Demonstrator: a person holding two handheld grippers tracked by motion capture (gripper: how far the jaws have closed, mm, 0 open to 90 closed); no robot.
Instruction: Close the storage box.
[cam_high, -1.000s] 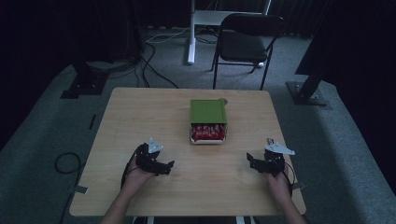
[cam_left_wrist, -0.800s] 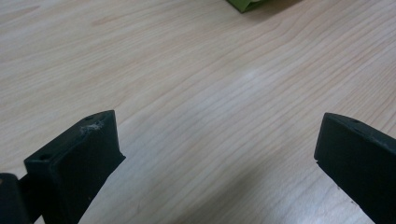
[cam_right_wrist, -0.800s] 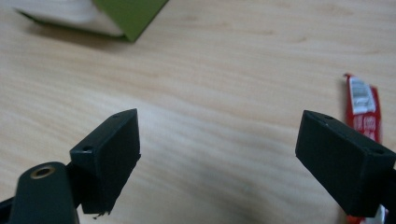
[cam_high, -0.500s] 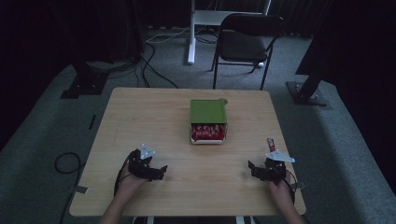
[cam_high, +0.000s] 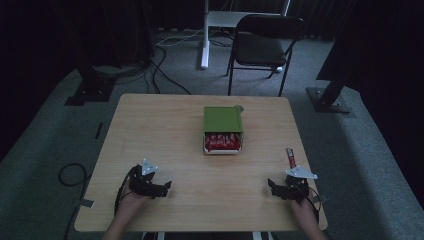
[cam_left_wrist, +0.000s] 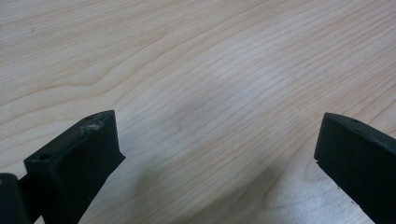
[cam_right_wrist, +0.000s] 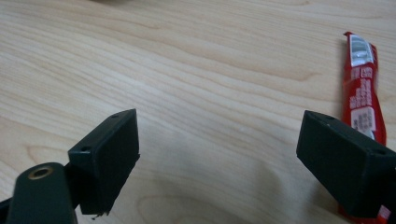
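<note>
Two grippers low at the near edge of the desk (cam_high: 165, 125), both with jaws wide apart and nothing between them. Right gripper (cam_high: 280, 188) sits near the near-right corner; the red sachet (cam_right_wrist: 362, 100) lies flat on the wood just beyond and beside it, long axis running away from the gripper. In the right gripper view the sachet is outside the gap: its near end runs under/behind the right-hand jaw, the rest sticks out past that jaw's tip; contact can't be told. Bare wood between the jaws. Left gripper (cam_high: 157, 188) is near the near-left corner, well apart from the sachet, with plain desk surface between its jaws. Mid-desk, far from both grippers: green box (cam_high: 223, 120), its white tray (cam_high: 222, 149) pulled out toward the person, holding more red sachets (cam_high: 223, 141).
</note>
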